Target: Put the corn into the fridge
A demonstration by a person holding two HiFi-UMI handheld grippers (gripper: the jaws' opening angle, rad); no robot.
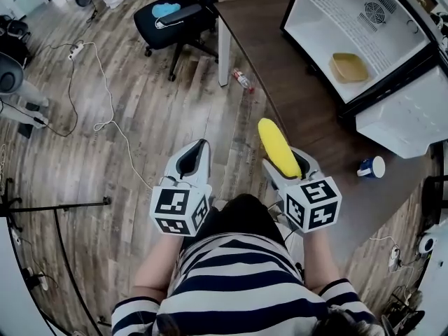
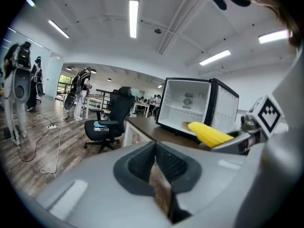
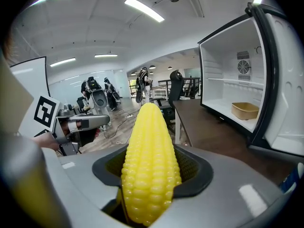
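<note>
A yellow corn cob (image 1: 277, 147) sticks out forward from my right gripper (image 1: 285, 164), which is shut on it; in the right gripper view the corn (image 3: 150, 165) fills the jaws of the right gripper (image 3: 151, 175). The small white fridge (image 1: 364, 26) stands open on the dark table (image 1: 280, 68) ahead and to the right, its door (image 1: 413, 114) swung out. A tan tray (image 1: 348, 67) lies inside it. My left gripper (image 1: 192, 161) hangs level beside the right one, shut with nothing in it; its jaws (image 2: 156, 172) meet in the left gripper view, where the corn (image 2: 209, 133) shows at right.
A black office chair (image 1: 175, 16) stands ahead left of the table. A plastic bottle (image 1: 243, 80) lies on the floor by the white table leg (image 1: 224, 47). A blue-and-white cup (image 1: 371, 167) lies on the table near the fridge door. Cables (image 1: 98, 96) trail over the wood floor.
</note>
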